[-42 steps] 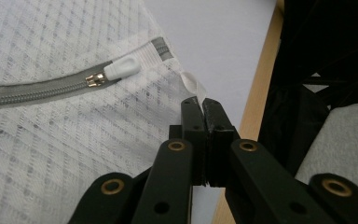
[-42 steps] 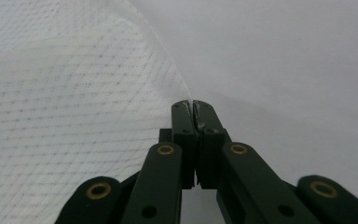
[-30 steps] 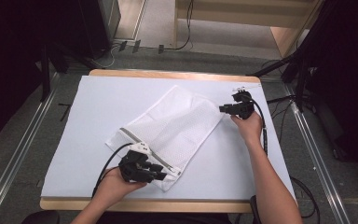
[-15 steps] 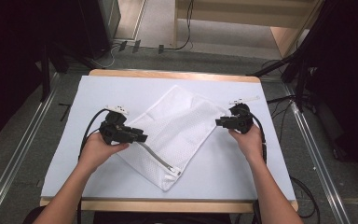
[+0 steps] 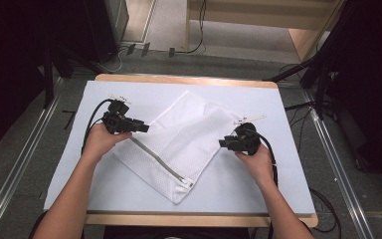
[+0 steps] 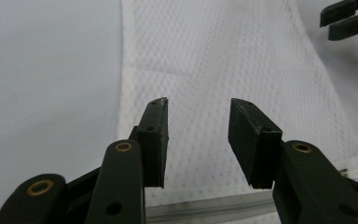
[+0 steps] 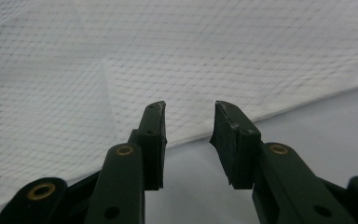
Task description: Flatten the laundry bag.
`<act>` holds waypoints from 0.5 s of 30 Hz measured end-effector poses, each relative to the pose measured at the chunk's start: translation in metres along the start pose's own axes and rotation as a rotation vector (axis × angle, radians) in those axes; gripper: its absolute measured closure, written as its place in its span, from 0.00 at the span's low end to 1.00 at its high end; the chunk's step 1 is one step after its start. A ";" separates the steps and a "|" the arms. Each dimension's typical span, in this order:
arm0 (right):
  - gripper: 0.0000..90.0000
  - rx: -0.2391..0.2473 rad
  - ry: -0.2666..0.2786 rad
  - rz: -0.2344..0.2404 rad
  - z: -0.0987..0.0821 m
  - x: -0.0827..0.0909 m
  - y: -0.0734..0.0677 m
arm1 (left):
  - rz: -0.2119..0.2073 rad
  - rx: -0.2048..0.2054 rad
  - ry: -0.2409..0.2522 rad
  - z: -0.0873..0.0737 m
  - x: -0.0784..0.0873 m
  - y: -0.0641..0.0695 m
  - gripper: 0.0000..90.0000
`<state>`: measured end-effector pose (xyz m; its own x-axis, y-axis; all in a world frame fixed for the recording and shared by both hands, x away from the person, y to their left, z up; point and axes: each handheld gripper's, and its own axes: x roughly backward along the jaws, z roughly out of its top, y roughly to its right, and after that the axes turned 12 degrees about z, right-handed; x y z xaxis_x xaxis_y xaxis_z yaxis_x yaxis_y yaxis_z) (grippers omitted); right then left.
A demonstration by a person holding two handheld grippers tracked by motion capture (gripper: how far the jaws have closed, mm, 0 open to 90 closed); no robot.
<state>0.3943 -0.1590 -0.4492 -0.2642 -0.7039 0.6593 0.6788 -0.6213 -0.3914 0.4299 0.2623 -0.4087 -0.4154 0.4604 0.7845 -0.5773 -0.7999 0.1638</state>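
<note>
Left gripper [image 5: 140, 128] and right gripper [image 5: 224, 143] spread, just widened, pinching nothing — poised at opposite edges of the white mesh laundry bag [image 5: 179, 142]. Bag flat mid-table, zipper [image 5: 160, 164] along its near-left edge. Likely mid-fold — next, closing on both edges.

My table [image 5: 298, 196] has a pale blue top with a wooden edge; grey floor [image 5: 169, 55], cables [image 5: 199, 45], dark curtains [image 5: 10, 59] around.

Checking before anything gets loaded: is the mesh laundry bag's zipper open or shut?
Shut, as far as visible. The zipper runs as one closed grey line along the flat mesh laundry bag, no gap in it.
</note>
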 end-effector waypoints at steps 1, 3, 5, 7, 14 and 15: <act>0.73 0.000 0.000 0.000 0.000 0.000 0.000 | 0.006 -0.004 -0.003 0.001 -0.001 -0.001 0.65; 0.72 -0.002 -0.009 0.016 -0.003 -0.003 -0.003 | 0.027 -0.012 -0.003 0.002 -0.006 -0.006 0.65; 0.71 -0.003 -0.008 0.011 -0.004 -0.004 -0.004 | 0.031 -0.005 0.013 0.003 -0.011 -0.010 0.65; 0.70 -0.007 -0.003 0.007 -0.006 -0.004 -0.005 | 0.040 0.004 0.003 0.002 -0.019 -0.014 0.66; 0.67 -0.008 -0.001 -0.015 -0.008 -0.008 -0.008 | 0.092 0.008 -0.039 -0.005 -0.038 -0.021 0.65; 0.66 -0.015 -0.004 -0.020 -0.009 -0.010 -0.008 | 0.109 0.008 -0.033 -0.006 -0.039 -0.022 0.64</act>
<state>0.3851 -0.1505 -0.4583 -0.2748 -0.6899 0.6697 0.6631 -0.6404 -0.3876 0.4544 0.2645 -0.4469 -0.4522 0.3579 0.8170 -0.5246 -0.8475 0.0809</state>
